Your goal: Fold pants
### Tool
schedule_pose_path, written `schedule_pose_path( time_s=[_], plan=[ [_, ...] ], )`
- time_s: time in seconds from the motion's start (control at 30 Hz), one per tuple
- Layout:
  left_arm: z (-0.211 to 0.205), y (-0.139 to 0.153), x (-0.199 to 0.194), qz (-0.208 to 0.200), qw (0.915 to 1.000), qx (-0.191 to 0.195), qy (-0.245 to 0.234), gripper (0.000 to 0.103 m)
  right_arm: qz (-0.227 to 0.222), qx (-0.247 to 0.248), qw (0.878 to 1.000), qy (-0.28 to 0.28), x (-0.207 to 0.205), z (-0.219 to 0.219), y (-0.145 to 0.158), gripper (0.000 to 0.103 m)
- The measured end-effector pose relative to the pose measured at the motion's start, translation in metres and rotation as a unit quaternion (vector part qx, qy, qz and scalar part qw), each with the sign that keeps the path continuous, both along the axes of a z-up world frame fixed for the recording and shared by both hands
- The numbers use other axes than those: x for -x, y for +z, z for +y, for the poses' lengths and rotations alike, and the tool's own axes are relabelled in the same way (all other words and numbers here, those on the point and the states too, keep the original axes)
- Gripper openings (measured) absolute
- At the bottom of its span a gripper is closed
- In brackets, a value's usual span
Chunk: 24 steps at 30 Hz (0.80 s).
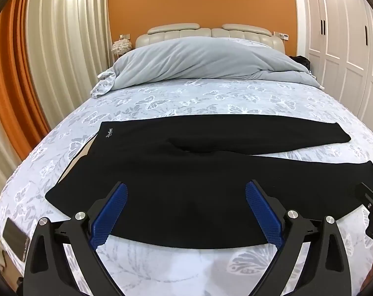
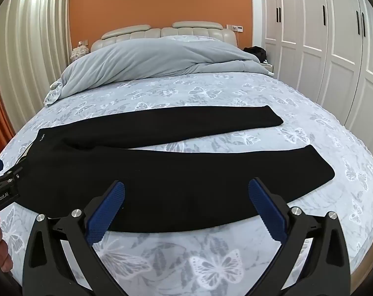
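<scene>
Black pants (image 1: 186, 167) lie flat across the bed, waistband at the left, both legs spread apart toward the right; they also show in the right wrist view (image 2: 161, 167). My left gripper (image 1: 186, 192) is open and empty, hovering over the near leg close to the waist end. My right gripper (image 2: 186, 190) is open and empty, over the middle of the near leg. The left gripper's body shows at the left edge of the right wrist view (image 2: 4, 187); the right gripper's body shows at the right edge of the left wrist view (image 1: 371, 209).
The bed has a butterfly-print sheet (image 2: 211, 91). A grey duvet (image 1: 198, 59) is bunched at the headboard. A phone (image 1: 15, 236) lies at the bed's near left corner. Curtains (image 1: 50, 49) hang on the left, white wardrobes (image 2: 322, 49) stand on the right.
</scene>
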<state>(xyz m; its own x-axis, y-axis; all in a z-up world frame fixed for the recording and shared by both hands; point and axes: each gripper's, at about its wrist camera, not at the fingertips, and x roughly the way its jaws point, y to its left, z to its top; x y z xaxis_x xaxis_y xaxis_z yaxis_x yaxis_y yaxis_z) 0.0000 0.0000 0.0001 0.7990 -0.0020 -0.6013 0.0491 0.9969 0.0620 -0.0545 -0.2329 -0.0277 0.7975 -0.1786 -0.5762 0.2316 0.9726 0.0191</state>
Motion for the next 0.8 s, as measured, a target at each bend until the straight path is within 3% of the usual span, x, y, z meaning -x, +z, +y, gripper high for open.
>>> schedule_pose_path(
  time_s=[0.8],
  plan=[
    [-0.0005, 0.0, -0.0003, -0.001, 1.0, -0.009, 0.003, 0.094, -0.005, -0.001, 1.0, 0.003, 0.0064, -0.0024, 0.0007, 0.098]
  ],
)
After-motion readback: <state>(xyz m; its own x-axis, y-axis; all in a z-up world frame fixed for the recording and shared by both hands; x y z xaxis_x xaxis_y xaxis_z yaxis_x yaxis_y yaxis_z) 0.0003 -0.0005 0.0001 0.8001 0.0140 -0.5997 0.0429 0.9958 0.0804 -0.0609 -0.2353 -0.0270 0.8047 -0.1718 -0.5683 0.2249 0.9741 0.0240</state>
